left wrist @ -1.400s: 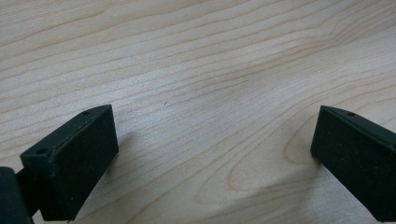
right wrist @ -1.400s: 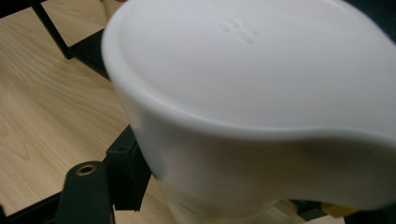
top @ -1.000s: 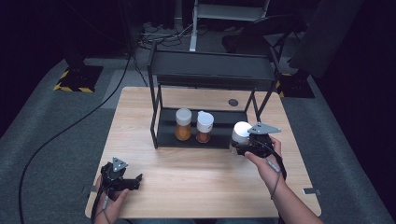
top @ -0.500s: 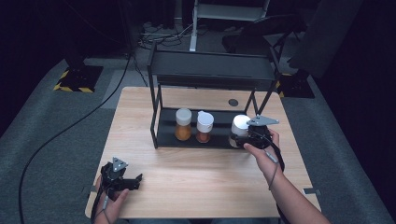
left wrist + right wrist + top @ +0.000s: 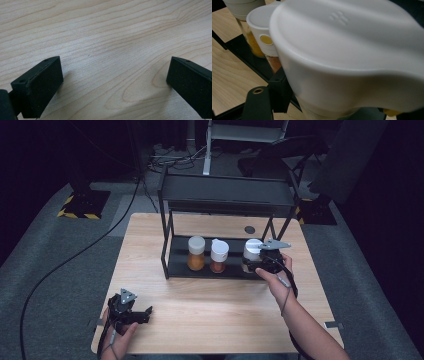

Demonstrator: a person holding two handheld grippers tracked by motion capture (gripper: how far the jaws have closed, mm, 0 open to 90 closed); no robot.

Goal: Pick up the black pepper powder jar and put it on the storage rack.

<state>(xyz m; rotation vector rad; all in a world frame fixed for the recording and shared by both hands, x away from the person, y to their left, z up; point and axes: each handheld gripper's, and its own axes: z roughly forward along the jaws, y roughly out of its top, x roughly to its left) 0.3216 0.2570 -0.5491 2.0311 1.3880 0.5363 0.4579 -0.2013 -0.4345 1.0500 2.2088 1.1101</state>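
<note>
White-lidded jar's [image 5: 352,57] body (below lid) hidden

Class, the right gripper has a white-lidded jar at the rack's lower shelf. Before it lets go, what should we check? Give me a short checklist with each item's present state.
1. Grip: the right gripper is closed on the white-lidded jar; its lid looms large in the right gripper view. Ok.
2. Jar upright: it looks upright from the high view. Ok.
3. Jar base resting on the lower shelf: hidden by gripper and lid. Cannot tell.
4. Clearance from the neighbouring spice jar: a gap shows in the high view. Ok.
5. Headroom under the top shelf: lid sits below it. Ok.
6. The left gripper is out of the way: open, low over bare table. Ok.
</note>
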